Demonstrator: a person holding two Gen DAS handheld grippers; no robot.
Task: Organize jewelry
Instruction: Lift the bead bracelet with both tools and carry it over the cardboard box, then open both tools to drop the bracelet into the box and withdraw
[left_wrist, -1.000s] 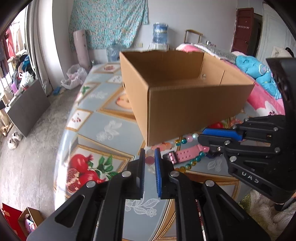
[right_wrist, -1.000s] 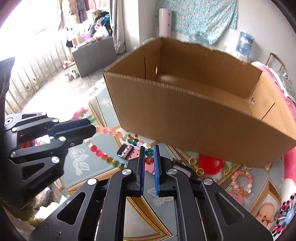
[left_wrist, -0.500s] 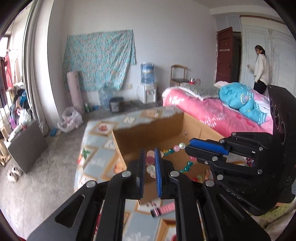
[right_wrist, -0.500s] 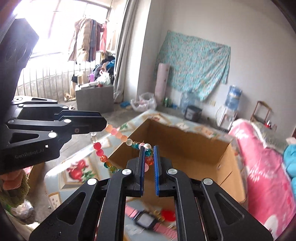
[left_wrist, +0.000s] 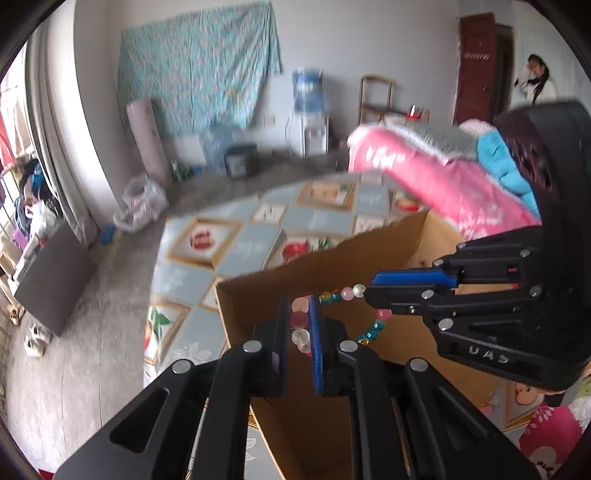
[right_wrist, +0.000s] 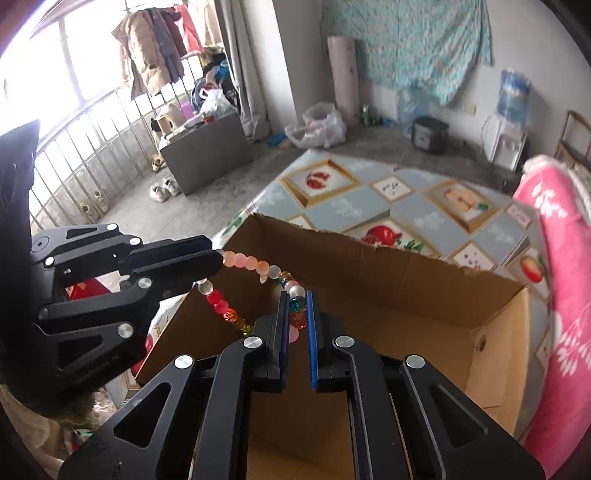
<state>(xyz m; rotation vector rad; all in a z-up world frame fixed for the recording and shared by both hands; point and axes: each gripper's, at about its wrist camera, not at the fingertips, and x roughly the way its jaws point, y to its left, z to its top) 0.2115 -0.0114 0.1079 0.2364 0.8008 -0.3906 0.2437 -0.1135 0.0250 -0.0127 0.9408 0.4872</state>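
A bead necklace (right_wrist: 240, 260) of pink, red, teal and amber beads is stretched between both grippers above the open cardboard box (right_wrist: 436, 325). My left gripper (left_wrist: 298, 314) is shut on one end of the strand, with pink and clear beads (left_wrist: 300, 320) between its blue pads. My right gripper (right_wrist: 295, 308) is shut on the other end, pinching teal and red beads. In the left wrist view the right gripper (left_wrist: 373, 286) comes in from the right, and a loop of beads (left_wrist: 373, 326) hangs below it inside the box (left_wrist: 325, 288). In the right wrist view the left gripper (right_wrist: 216, 258) reaches in from the left.
The box stands on a table with a fruit-print cloth (right_wrist: 351, 206). A pink quilt (right_wrist: 565, 266) lies at the right. A person (left_wrist: 535, 81) stands by the dark red door. A grey cabinet (right_wrist: 207, 151), shoes and bags are on the floor.
Both grippers have lifted the bead necklace off the table and carried it up and over the box's near wall. The pink watch and other jewelry have dropped out of view.
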